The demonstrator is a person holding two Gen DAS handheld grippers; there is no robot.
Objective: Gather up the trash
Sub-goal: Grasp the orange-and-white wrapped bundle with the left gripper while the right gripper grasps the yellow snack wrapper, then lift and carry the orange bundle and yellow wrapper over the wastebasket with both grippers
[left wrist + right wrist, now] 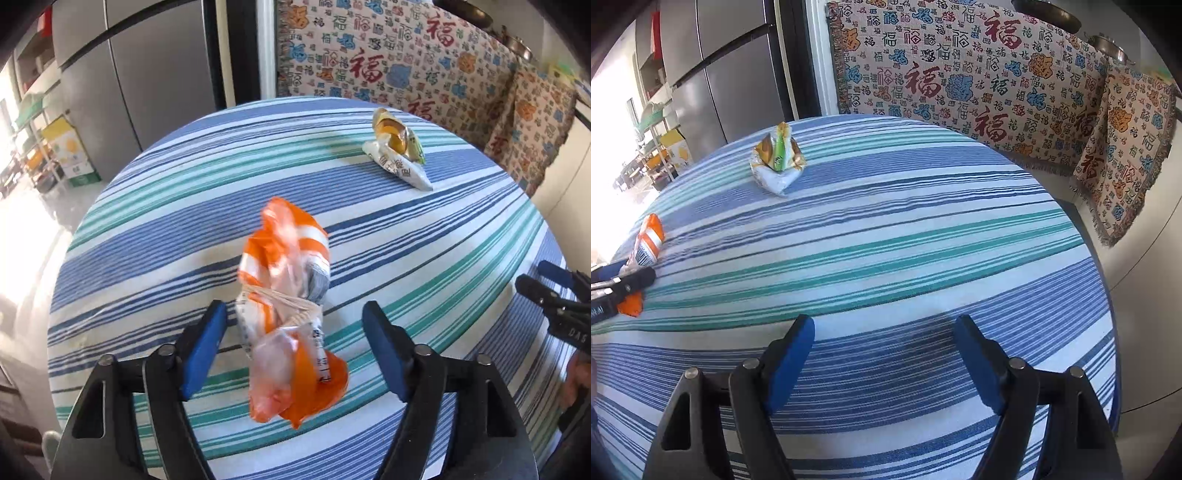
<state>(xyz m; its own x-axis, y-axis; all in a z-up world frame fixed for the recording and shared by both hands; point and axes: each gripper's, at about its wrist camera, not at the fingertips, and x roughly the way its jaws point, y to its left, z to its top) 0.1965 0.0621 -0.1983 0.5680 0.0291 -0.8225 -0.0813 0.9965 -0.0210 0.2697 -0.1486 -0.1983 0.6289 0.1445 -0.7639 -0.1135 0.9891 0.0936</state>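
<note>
Left tool [293,319] stood wide open, crumpled orange-and-white plastic wrapper [288,325] lying between its blue pads, untouched (lower centre of frame). Right tool [884,334] was open, empty, over the blue-and-green striped counter [923,236]. Crumpled white-and-yellow snack packet [777,160] lay upper left.

Home dining corner: striped tablecloth [886,240], steel fridge [147,74], patterned throw [979,81] on bench.
</note>
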